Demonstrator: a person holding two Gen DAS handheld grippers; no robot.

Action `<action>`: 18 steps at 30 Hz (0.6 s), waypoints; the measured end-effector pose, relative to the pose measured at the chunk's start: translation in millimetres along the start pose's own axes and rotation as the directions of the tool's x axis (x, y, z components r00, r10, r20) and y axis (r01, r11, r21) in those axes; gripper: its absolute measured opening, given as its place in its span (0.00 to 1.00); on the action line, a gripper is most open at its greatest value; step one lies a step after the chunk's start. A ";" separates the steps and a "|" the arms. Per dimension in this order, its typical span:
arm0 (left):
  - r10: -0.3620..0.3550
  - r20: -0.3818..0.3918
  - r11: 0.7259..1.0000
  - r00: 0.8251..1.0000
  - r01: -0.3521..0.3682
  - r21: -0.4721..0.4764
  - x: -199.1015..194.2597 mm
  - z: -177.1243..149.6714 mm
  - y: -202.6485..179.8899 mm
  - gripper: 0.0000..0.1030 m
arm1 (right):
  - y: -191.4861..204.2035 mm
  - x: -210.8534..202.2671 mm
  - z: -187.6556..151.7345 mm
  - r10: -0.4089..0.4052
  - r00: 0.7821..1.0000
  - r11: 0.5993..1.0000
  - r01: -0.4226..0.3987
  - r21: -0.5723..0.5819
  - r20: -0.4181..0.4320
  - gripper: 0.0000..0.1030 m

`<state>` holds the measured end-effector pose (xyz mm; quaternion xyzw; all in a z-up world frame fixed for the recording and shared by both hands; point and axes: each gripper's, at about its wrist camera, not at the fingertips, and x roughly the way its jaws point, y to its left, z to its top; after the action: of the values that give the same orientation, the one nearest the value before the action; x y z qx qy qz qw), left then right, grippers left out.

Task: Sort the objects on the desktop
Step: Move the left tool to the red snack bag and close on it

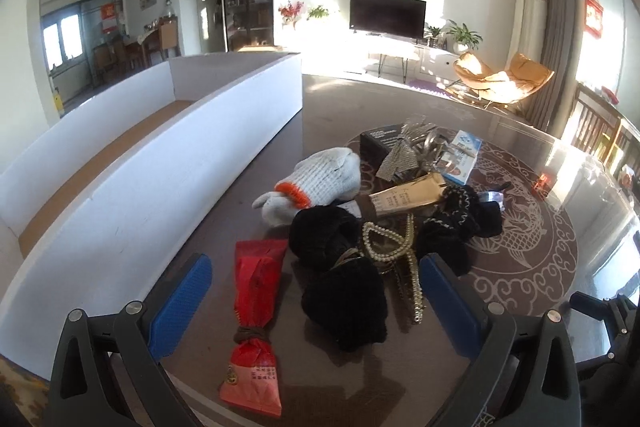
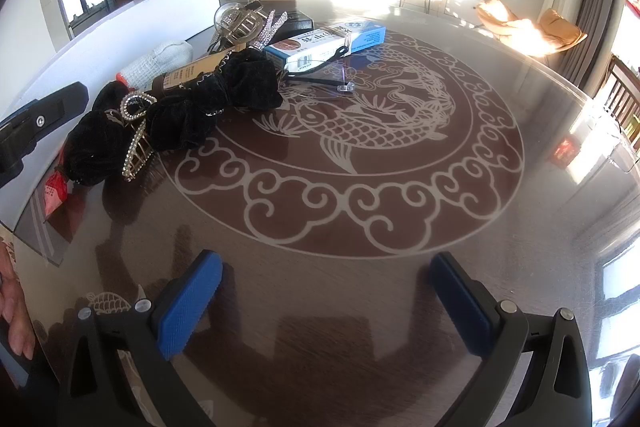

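My left gripper (image 1: pixel 316 291) is open, low over a heap on the round table. Between its blue pads lie a red packet (image 1: pixel 256 291), a black scrunchie (image 1: pixel 344 291) and a pearl hair claw (image 1: pixel 394 251). Beyond lie a white knit glove (image 1: pixel 324 179), a tan tube (image 1: pixel 404 197), another black scrunchie (image 1: pixel 460 223), a silver claw clip (image 1: pixel 416 147) and a blue-white box (image 1: pixel 462 155). My right gripper (image 2: pixel 324 295) is open and empty over bare table. The heap shows at upper left in its view: scrunchies (image 2: pixel 192 107), hair claw (image 2: pixel 136 147), box (image 2: pixel 332 41), glasses (image 2: pixel 320 71).
A long white cardboard box (image 1: pixel 168 187) with a brown floor runs along the table's left side. The glass-topped table (image 2: pixel 360 131) carries a fish and cloud pattern. The table's edge curves at right. The other gripper's black body (image 2: pixel 36 123) shows at left.
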<state>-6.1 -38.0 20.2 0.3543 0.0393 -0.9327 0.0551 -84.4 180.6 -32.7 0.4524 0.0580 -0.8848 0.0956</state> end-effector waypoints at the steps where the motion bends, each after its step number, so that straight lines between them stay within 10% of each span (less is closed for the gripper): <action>1: -0.001 -0.019 0.999 1.000 0.001 -0.040 1.7 -1.6 11.9 1.00 | 0.0 0.0 0.0 0.000 1.000 1.000 0.000 0.000 0.000 1.00; 6: -0.043 -0.173 0.985 0.984 0.013 -0.172 31.3 -12.6 38.1 1.00 | 0.0 0.1 0.1 0.000 1.000 1.000 0.000 0.000 0.000 1.00; 18: 0.019 -0.149 0.973 0.989 -0.053 -0.226 24.4 -14.1 46.9 1.00 | -0.2 0.2 0.1 0.001 1.000 1.000 -0.001 -0.001 0.000 1.00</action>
<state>-8.9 -84.7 -8.2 0.4133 0.1441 -0.8924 0.1096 -84.6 180.7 -32.8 0.4524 0.0582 -0.8847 0.0962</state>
